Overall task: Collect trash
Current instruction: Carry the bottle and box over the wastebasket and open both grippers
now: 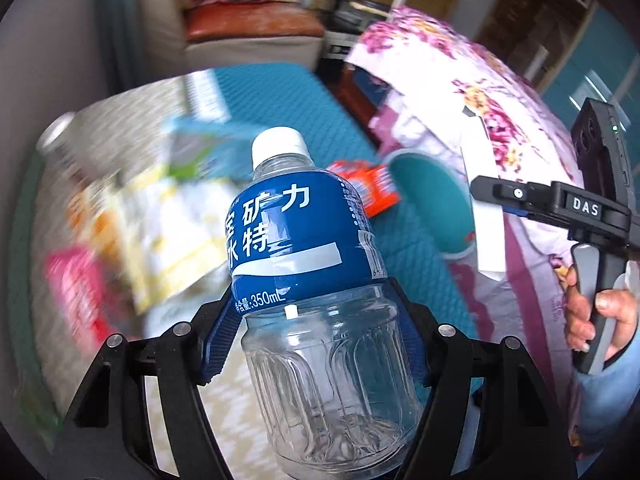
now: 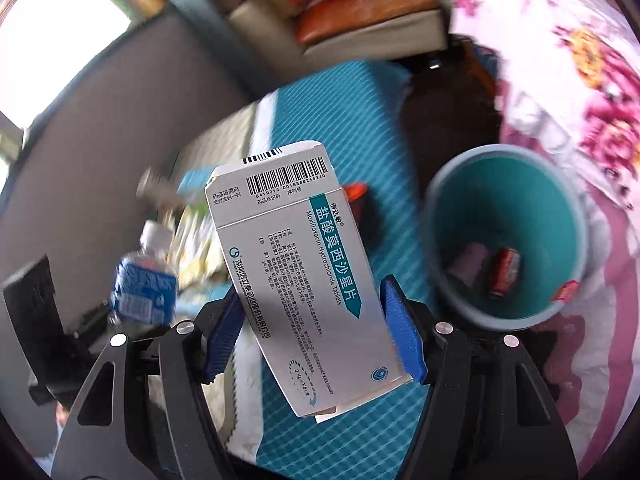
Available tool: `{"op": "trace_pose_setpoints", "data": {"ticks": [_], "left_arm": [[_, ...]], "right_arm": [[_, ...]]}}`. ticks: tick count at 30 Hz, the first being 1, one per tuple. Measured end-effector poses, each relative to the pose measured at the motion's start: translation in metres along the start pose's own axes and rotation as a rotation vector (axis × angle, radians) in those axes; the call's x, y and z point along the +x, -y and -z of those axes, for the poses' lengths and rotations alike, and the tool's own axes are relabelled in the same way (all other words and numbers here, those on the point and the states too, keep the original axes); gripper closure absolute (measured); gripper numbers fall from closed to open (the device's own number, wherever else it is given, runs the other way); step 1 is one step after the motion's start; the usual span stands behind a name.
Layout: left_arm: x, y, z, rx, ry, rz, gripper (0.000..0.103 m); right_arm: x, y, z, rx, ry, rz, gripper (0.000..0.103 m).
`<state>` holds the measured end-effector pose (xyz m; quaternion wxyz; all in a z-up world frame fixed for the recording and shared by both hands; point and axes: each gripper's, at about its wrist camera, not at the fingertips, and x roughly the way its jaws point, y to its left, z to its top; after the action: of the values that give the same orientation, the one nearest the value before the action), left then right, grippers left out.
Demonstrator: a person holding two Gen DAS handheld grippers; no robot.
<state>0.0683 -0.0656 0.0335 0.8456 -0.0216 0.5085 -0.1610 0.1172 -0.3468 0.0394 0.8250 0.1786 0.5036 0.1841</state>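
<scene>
While both grippers are held above a bed covered with a teal quilted mat (image 1: 288, 108), the far side of the room shows a cream armchair with an orange cushion (image 1: 252, 24) piled with papers, and a grey wall runs along the left. A pink floral quilt (image 1: 472, 92) is heaped on the right.

The left gripper (image 1: 316, 312) has its jaws closed around the lower body of a clear plastic water bottle (image 1: 304, 240) with a blue label and white cap; the bottle looks empty and tilts slightly left. Beyond it, blurred litter lies on the mat: a yellow-and-white packet (image 1: 168, 232), a pink wrapper (image 1: 80, 292), a green-and-blue carton (image 1: 200, 148) and an orange wrapper (image 1: 368, 188).

The right gripper (image 2: 316, 328) has its jaws pressed against the sides of a white medicine box (image 2: 300, 280) with a barcode and a teal stripe, tilted left. To its right, a teal bin (image 2: 508, 312) rests against the quilt, its mouth facing the camera. Inside it lie a red can (image 2: 506, 272) and a pale pink item (image 2: 468, 264). A red sticker (image 2: 566, 292) marks the rim.
</scene>
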Motion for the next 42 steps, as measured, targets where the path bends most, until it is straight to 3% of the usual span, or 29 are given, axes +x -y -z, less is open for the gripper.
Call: {"op": "trace_pose_setpoints", "data": {"ticks": [10, 18, 32, 37, 42], "left_arm": [[0.087, 0.106, -0.081, 0.189, -0.073, 0.078, 0.033], [0.163, 0.157, -0.098, 0.27, -0.173, 0.105, 0.033], [0.221, 0.169, -0.099, 0.281, -0.254, 0.096, 0.033], [0.209, 0.166, -0.102, 0.258, -0.219, 0.122, 0.021], [0.19, 0.162, -0.101, 0.246, -0.183, 0.132, 0.021]], "right_arm": [[-0.019, 0.098, -0.022, 0.242, 0.153, 0.061, 0.039], [-0.026, 0.157, -0.022, 0.343, 0.169, 0.136, 0.039], [-0.01, 0.186, -0.024, 0.391, 0.165, 0.178, 0.039], [-0.008, 0.186, -0.022, 0.397, 0.159, 0.192, 0.039], [-0.004, 0.181, -0.018, 0.391, 0.146, 0.194, 0.039]]}}
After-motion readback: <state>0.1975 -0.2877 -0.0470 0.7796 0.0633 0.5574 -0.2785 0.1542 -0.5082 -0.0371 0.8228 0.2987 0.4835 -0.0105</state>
